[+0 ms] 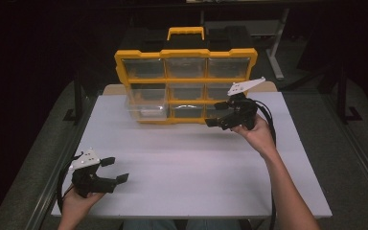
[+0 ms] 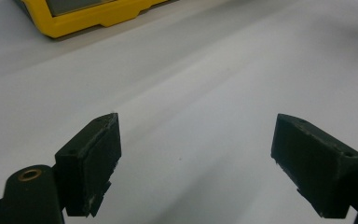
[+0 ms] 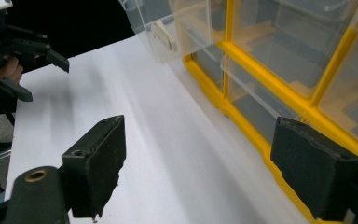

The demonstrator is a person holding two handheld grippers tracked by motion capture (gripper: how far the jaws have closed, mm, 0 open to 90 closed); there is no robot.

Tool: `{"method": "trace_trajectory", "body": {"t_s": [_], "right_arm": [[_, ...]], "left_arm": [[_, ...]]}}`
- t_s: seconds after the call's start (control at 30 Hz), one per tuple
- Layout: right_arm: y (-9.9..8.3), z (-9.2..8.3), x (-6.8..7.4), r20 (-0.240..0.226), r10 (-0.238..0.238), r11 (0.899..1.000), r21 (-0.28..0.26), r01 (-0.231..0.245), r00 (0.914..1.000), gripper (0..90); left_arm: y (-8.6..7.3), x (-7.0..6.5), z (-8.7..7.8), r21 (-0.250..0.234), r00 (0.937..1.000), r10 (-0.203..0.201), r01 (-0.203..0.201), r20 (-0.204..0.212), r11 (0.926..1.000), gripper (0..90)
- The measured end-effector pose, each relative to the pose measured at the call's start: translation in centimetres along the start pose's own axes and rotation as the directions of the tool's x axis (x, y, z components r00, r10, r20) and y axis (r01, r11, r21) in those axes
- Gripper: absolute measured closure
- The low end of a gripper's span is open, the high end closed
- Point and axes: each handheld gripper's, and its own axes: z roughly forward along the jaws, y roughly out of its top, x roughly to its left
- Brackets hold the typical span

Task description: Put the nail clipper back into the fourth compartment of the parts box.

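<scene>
A white worktop [image 1: 191, 167] carries a yellow-framed parts organiser [image 1: 186, 86] standing upright at its far edge, approx. centred; black carry case w/ yellow handle [image 1: 186, 32] behind it. The organiser has a grid of clear plastic drawers; one drawer [image 1: 146, 101] in the left column, middle row, sticks out toward the person; contents too blurred to tell. Right gripper [image 1: 219, 115], held in the person's right hand [image 1: 256, 134], hovers just beside the organiser's lower right drawers; jaws spread wide, nothing between them. In the right gripper view the yellow frame runs close past the right jaw. Left gripper [image 1: 115, 170] sits near the worktop's near-left corner, in the left hand [image 1: 79, 199]; jaws likewise wide apart, empty, over bare worktop.
</scene>
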Motion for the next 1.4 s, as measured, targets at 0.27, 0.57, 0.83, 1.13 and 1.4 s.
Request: {"method": "trace_trajectory", "body": {"t_s": [0.27, 0.57, 0.83, 1.13, 1.4], "right_arm": [[-1.3, -0.4, 0.0, 0.006, 0.019, 1.000, -0.005, -0.019, 0.9998, 16.8], [-3.0, -1.4, 0.2, 0.020, 0.019, 1.000, -0.008, -0.019, 0.9996, 16.8], [-4.6, -2.2, 0.4, 0.033, 0.027, 1.000, -0.011, -0.026, 0.9991, 16.7], [-6.4, -2.7, 0.4, 0.050, 0.049, 0.999, -0.010, -0.048, 0.9975, 16.6], [-8.0, -3.4, 0.6, 0.068, 0.065, 0.998, -0.007, -0.065, 0.9956, 16.4]], "left_arm": [[0.0, 0.0, 0.1, -0.001, 0.9999, -0.012, 0.012, 0.003, 0.9999, 15.7], [0.0, 0.0, 0.3, 0.005, 0.9999, 0.010, -0.011, 0.004, 0.9999, 15.7], [0.1, -0.1, 0.3, 0.012, 1.0000, -0.003, 0.003, 0.006, 0.9999, 15.7], [0.1, 0.0, 0.3, 0.009, 0.9999, -0.011, 0.011, 0.005, 0.9999, 15.7], [0.0, -0.1, 0.5, 0.011, 0.9999, -0.011, 0.011, 0.003, 0.9999, 15.7]]}}
